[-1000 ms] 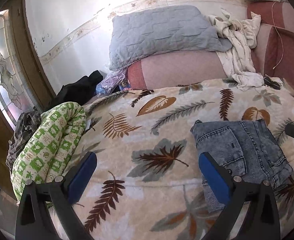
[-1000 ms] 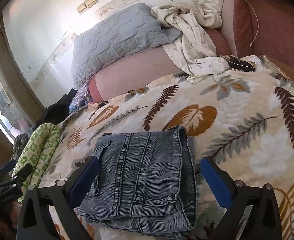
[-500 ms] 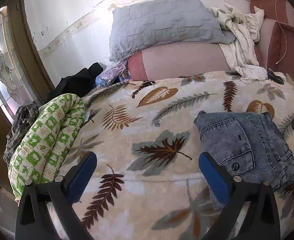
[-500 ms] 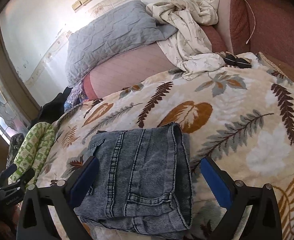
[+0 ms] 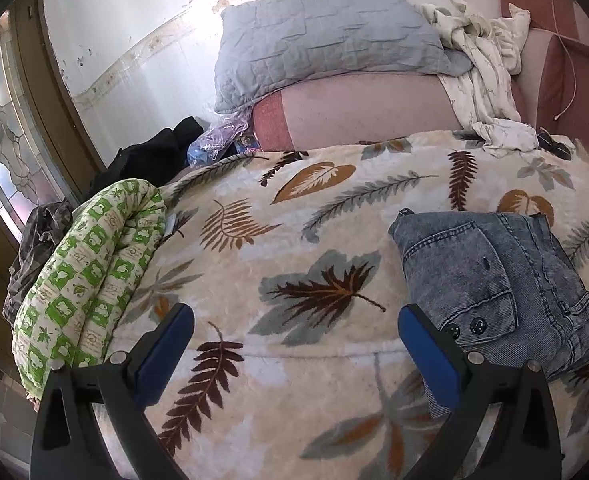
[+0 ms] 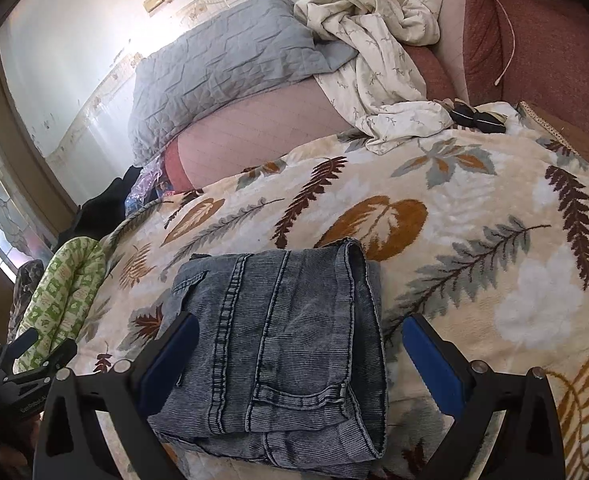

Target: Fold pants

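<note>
Right wrist — right gripper spread over folded pants | left gripper spread — beside them

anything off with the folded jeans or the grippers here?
Nothing stands out. The jeans lie folded in a compact stack on the leaf-print blanket, layers a little uneven at the near edge. Left gripper and right gripper are both open, holding nothing.

folded jeans near edge behind tongs, left tongs cut off at frame edge
</note>
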Demonstrator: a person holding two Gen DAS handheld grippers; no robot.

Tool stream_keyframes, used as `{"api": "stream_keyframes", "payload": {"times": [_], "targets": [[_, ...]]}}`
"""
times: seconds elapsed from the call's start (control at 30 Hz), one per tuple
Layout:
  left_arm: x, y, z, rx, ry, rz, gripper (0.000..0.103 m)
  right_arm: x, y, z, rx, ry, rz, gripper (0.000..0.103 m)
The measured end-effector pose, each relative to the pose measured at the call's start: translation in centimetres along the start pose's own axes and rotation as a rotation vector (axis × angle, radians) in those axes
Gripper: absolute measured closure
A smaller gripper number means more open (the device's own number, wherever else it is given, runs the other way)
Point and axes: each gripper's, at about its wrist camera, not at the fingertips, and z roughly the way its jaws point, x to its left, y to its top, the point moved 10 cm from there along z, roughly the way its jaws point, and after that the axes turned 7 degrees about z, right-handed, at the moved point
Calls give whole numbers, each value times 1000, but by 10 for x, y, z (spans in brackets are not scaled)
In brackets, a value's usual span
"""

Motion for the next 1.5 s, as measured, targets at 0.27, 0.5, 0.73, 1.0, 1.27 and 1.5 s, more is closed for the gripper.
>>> {"api": "stream_keyframes", "payload": {"times": [0.27, 0.5, 0.73, 1.0, 1.27, 1.5], "targets": [[-1, -2, 3, 10, -2, 3, 1, 0, -1, 1, 5, -5, -2, 0], [-2, -3, 6, 17, -4, 3, 1, 3, -3, 2, 8, -10, -23, 0], [-2, -4, 7, 17, -9, 3, 1, 4, -5, 5, 9, -48, -58, 0], [-12, -4, 9, 24, -15, 30, 1, 5, -7, 7, 0, -165, -144, 0], [-18, 0, 9, 18, -20, 43, 1, 7, -8, 9, -14, -223, -214, 0], [-16, -3, 10, 28, -23, 35, 1, 5, -5, 8, -27, -231, -205, 0]]}}
